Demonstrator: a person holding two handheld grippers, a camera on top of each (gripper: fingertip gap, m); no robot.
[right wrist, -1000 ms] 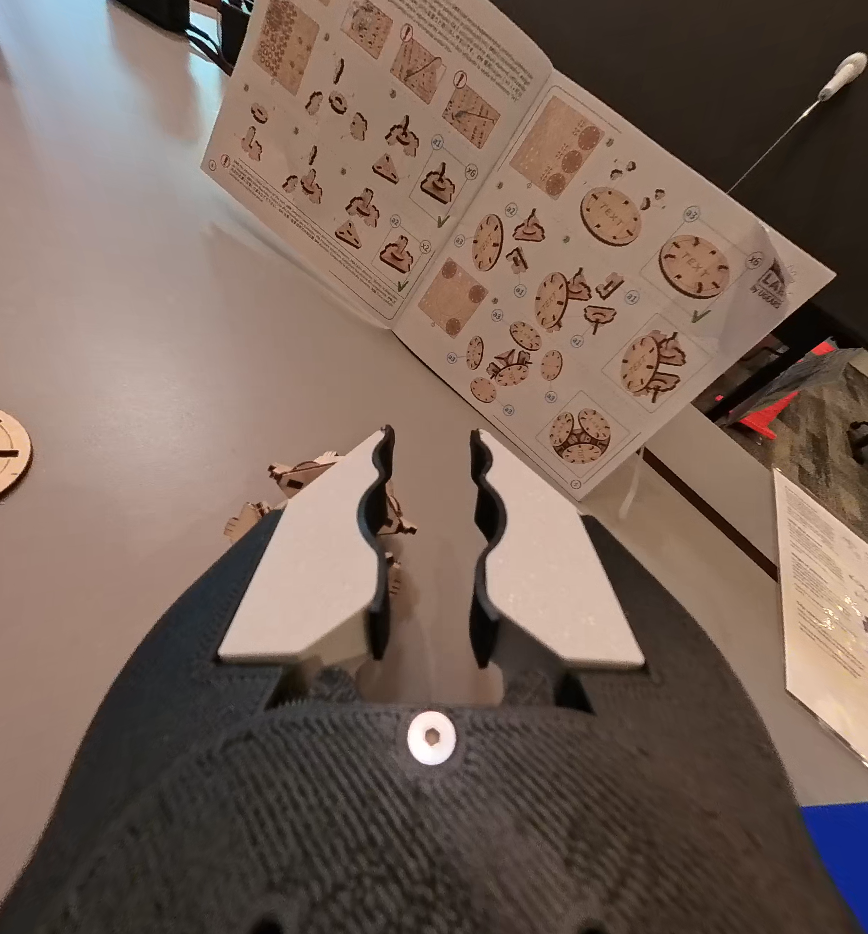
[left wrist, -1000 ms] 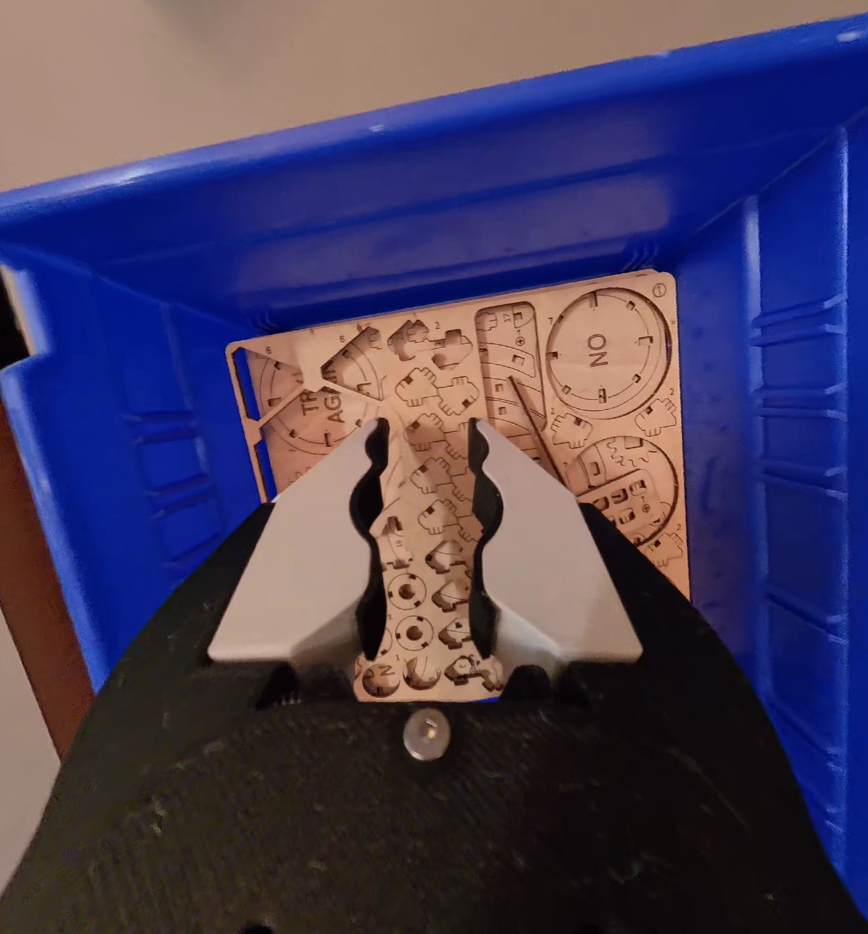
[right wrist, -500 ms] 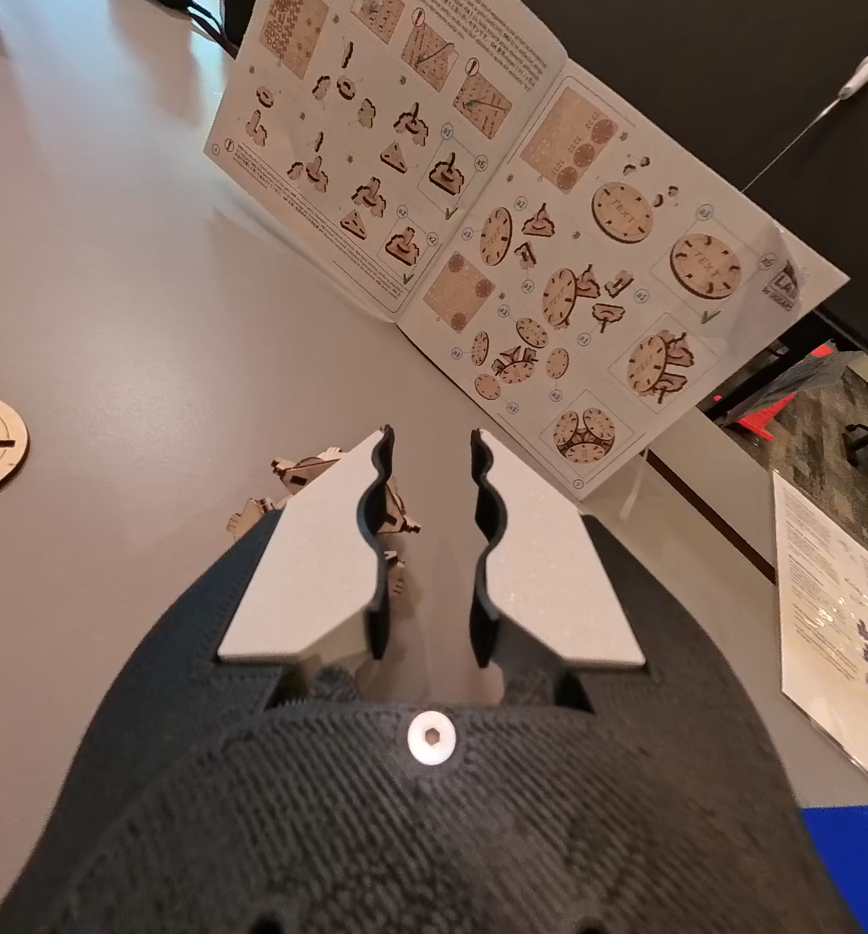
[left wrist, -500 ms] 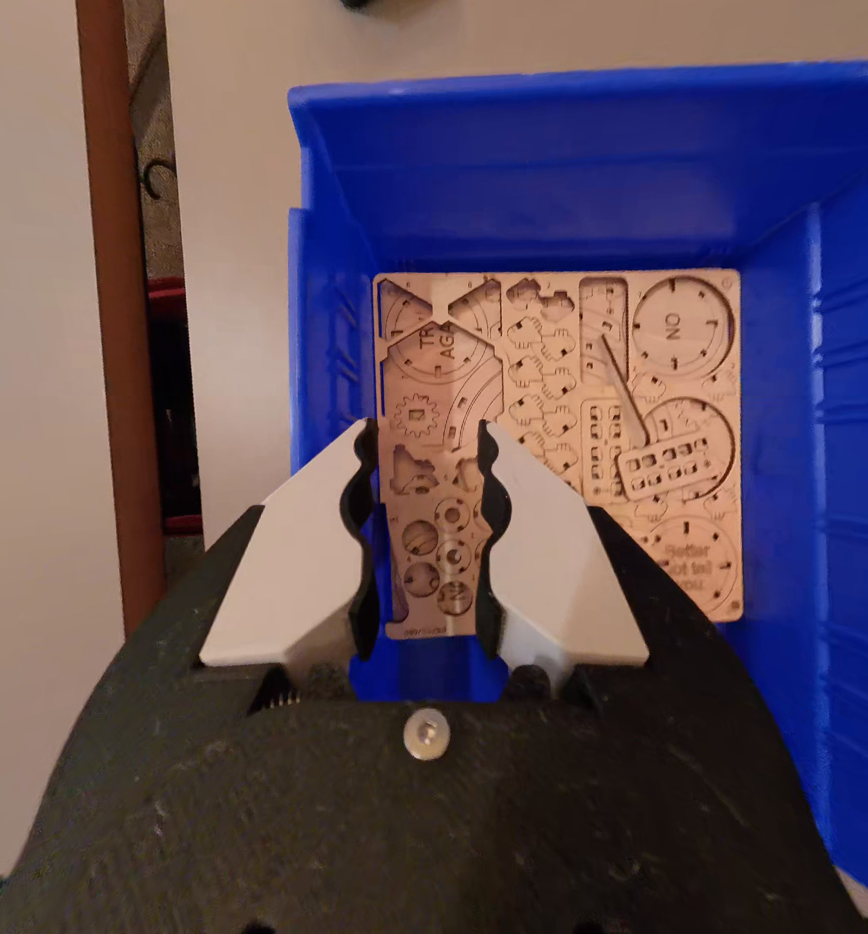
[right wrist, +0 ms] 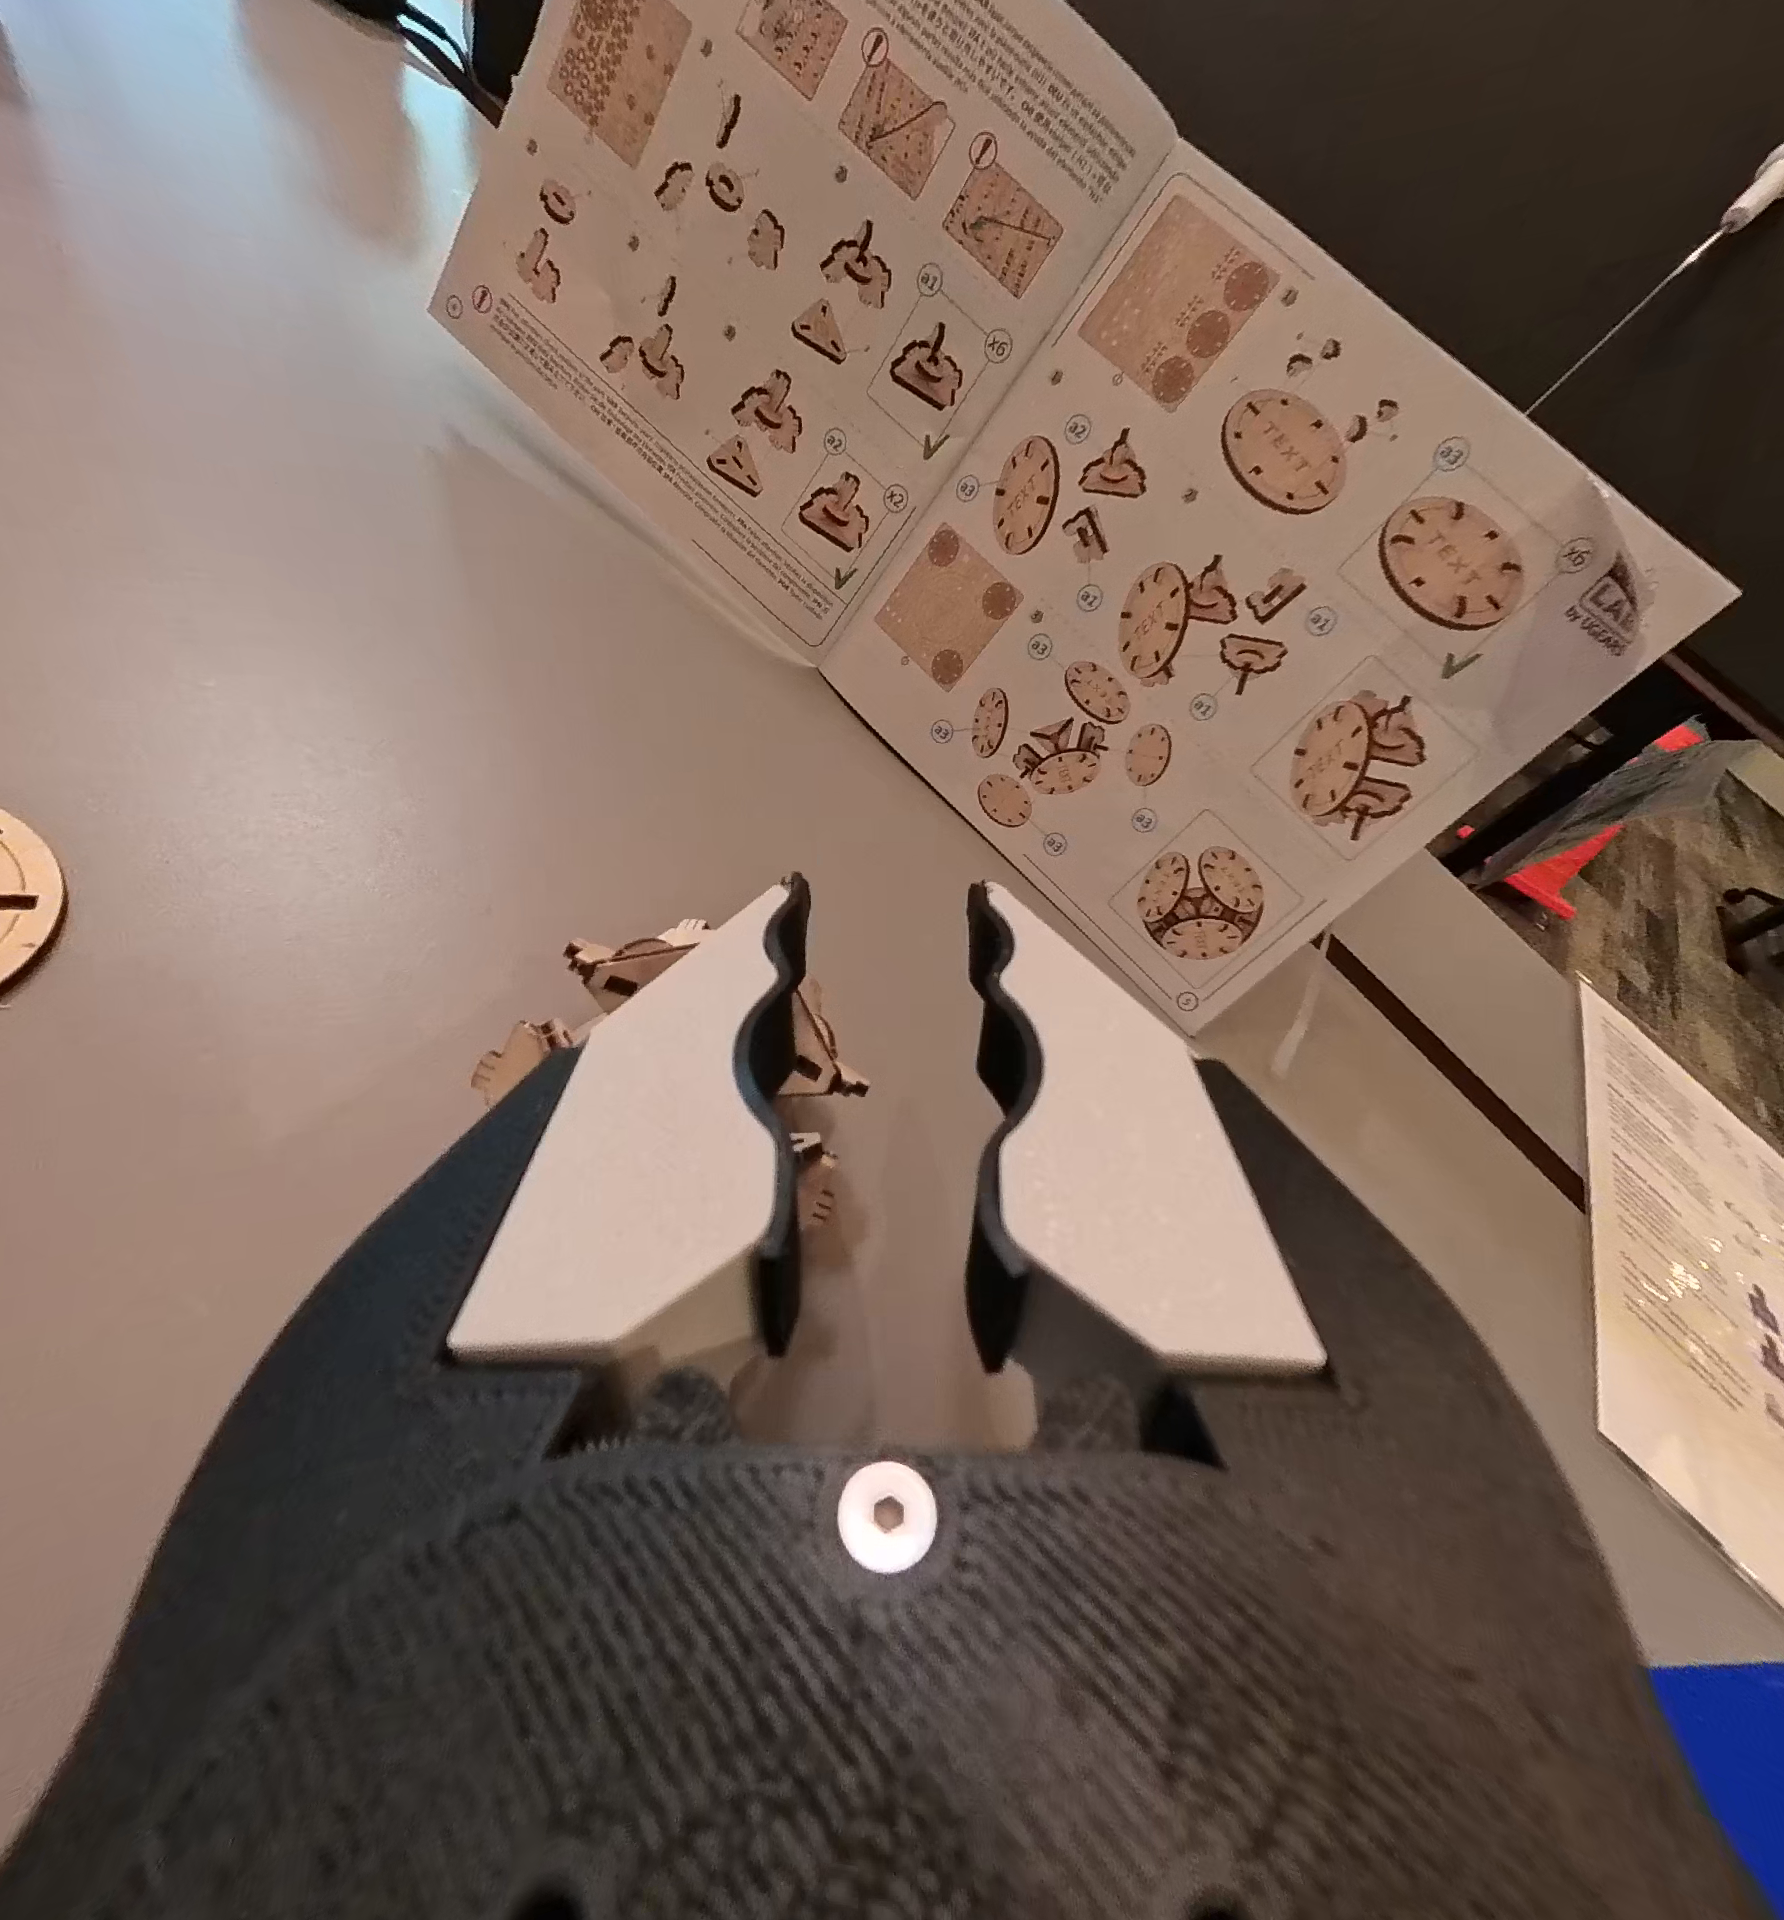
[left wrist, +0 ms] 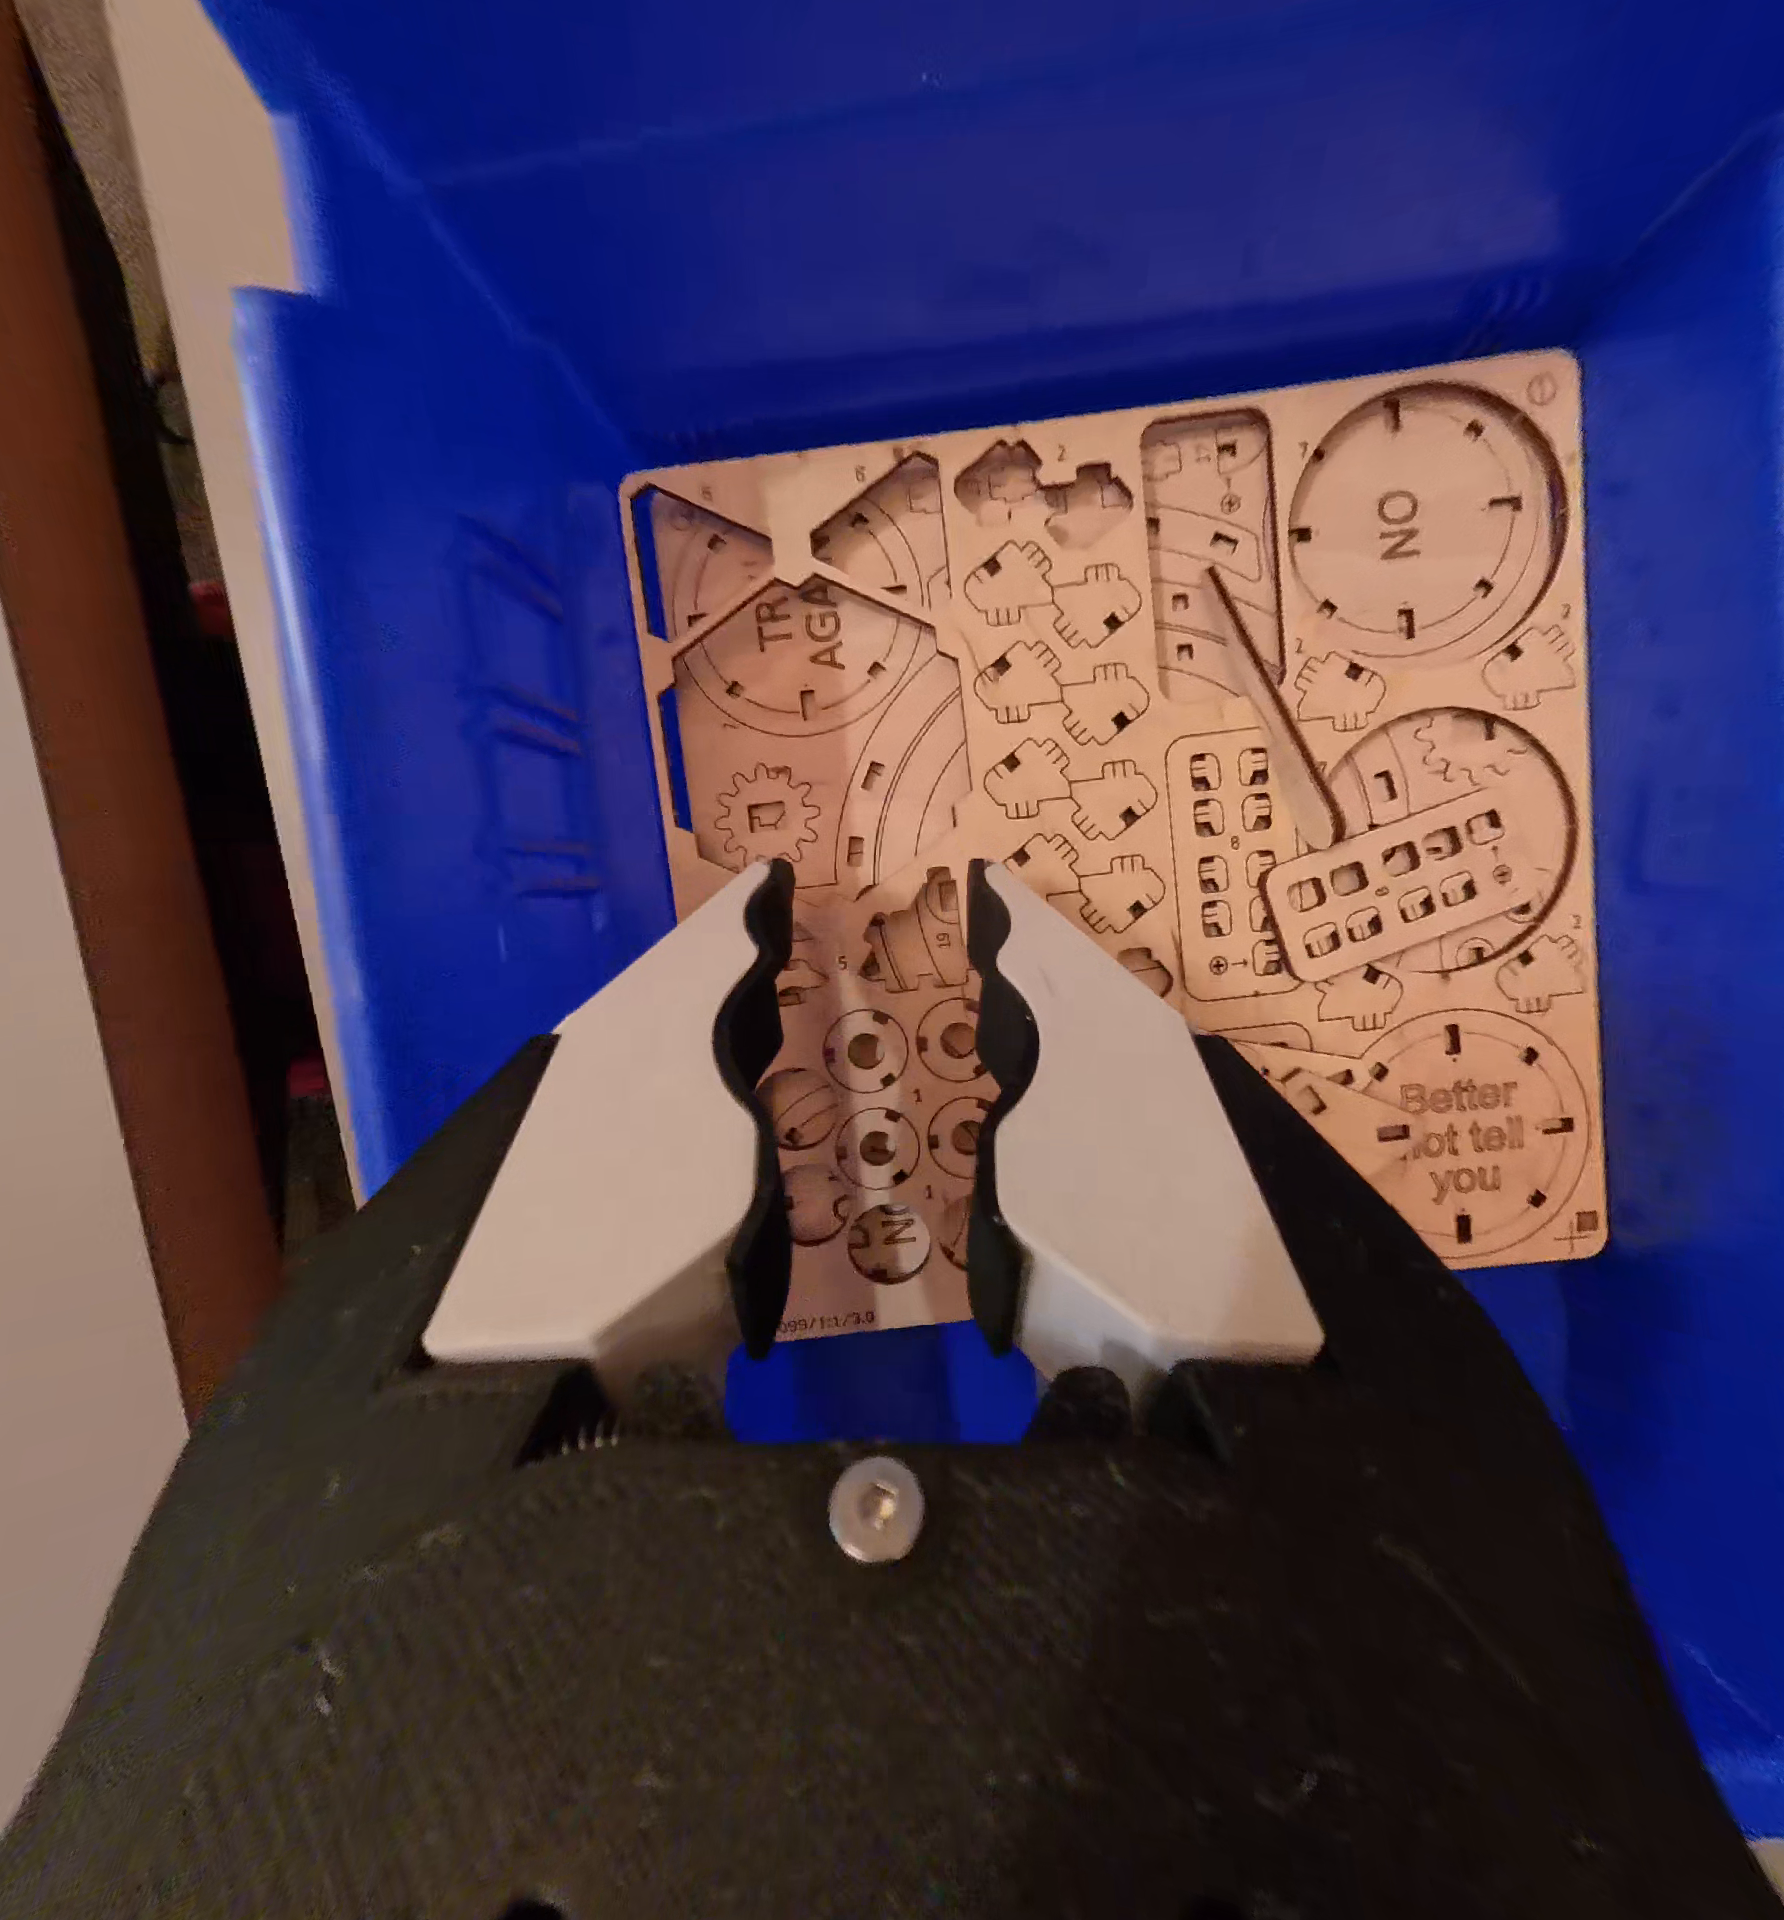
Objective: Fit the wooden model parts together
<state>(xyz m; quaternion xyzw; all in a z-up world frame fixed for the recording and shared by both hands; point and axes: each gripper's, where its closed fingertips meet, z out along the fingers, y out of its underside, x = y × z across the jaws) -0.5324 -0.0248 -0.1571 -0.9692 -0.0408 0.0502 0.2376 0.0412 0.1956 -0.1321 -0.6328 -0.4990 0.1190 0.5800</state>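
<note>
Left gripper (left wrist: 875,883) hangs over the blue bin (left wrist: 431,665), jaws spread with nothing pinched. The wooden puzzle sheet (left wrist: 1106,727) lies flat on the bin floor, towards its right wall. Right gripper (right wrist: 883,899) is spread too, bare, above the table (right wrist: 244,582), small wooden pieces (right wrist: 618,961) just beside its left finger, an open booklet (right wrist: 1023,436) beyond.
</note>
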